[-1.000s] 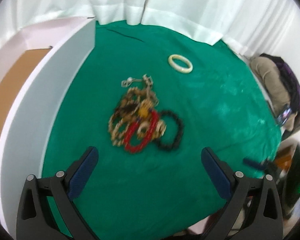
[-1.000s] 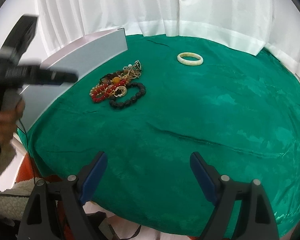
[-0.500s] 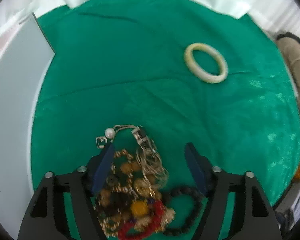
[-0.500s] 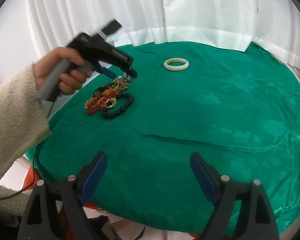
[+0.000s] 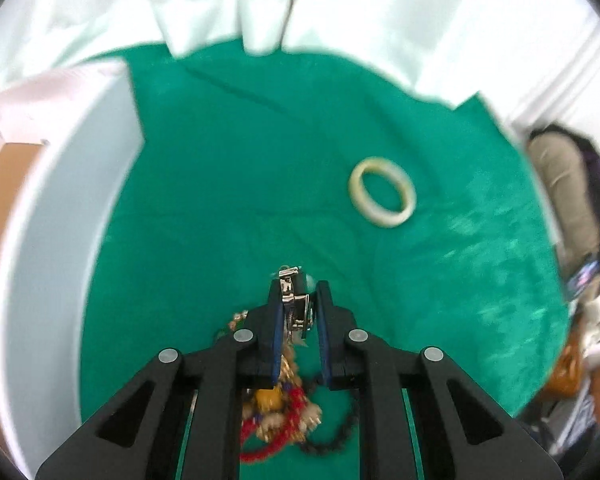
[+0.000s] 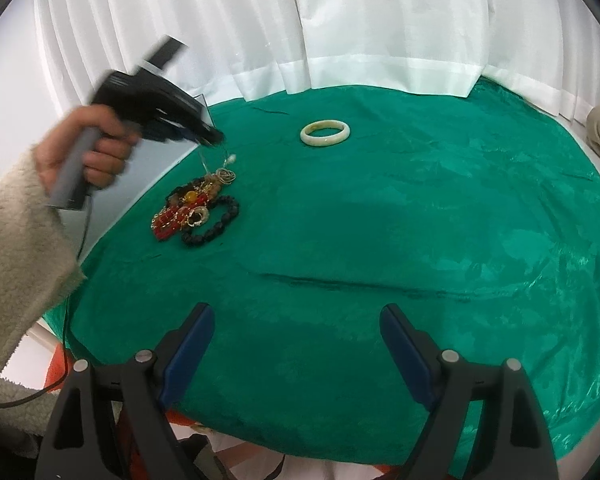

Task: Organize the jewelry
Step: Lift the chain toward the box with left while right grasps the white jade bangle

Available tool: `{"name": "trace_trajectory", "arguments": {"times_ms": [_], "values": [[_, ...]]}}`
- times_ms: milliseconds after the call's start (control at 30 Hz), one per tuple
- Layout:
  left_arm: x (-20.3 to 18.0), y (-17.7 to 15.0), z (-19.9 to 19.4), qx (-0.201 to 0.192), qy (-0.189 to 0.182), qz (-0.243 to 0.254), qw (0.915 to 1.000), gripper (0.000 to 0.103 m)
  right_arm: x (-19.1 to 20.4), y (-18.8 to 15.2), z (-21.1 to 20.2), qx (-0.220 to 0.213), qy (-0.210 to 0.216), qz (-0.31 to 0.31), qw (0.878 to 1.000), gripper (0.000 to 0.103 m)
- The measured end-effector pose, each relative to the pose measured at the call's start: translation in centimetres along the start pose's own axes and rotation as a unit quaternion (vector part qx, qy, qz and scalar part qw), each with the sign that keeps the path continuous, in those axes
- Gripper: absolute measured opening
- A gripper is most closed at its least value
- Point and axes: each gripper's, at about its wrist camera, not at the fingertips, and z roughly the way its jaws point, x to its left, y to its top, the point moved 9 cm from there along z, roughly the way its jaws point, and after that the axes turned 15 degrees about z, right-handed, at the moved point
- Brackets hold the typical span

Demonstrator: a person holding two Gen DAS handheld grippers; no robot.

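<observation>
A tangled jewelry pile (image 6: 196, 212) of gold, red and black beads lies on the green cloth (image 6: 380, 220) at the left. My left gripper (image 5: 299, 288) hovers above the pile (image 5: 280, 408), its jaws closing on a silver chain clasp (image 5: 294, 304). In the right wrist view a thin strand with a pearl (image 6: 231, 158) hangs from the left gripper (image 6: 216, 136) down to the pile. A cream bangle (image 5: 384, 220) (image 6: 324, 143) lies apart, farther back. My right gripper (image 6: 296, 320) stands open over bare cloth near the front edge.
A pale grey board (image 5: 60, 240) runs along the cloth's left side. A hand in a fleece sleeve (image 6: 12, 240) holds the left gripper. White curtains (image 6: 340, 20) hang behind. A long crease (image 6: 360, 284) crosses the cloth. Clothes or a bag (image 5: 568, 184) lie at the right.
My left gripper moved in over the pile, its wide jaws closed on the silver clasp, and the strand now hangs lifted. The right gripper stayed open near the front edge.
</observation>
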Motion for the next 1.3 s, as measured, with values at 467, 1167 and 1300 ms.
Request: {"name": "trace_trajectory", "arguments": {"times_ms": [467,1167,1300], "values": [[1.5,0.3,-13.8,-0.108,0.013,-0.014,0.994,0.013,6.8,5.3,9.2,0.092,0.043,-0.095,0.99,0.052],[6.5,-6.7,-18.4,-0.118,0.035,-0.059,0.9907,0.013,5.4,21.1,25.4,0.147,-0.05,-0.097,0.983,0.04],[7.3,-7.2,-19.5,-0.12,0.038,-0.065,0.9899,0.013,6.1,19.7,26.7,0.154,-0.08,-0.134,0.976,0.011]]}}
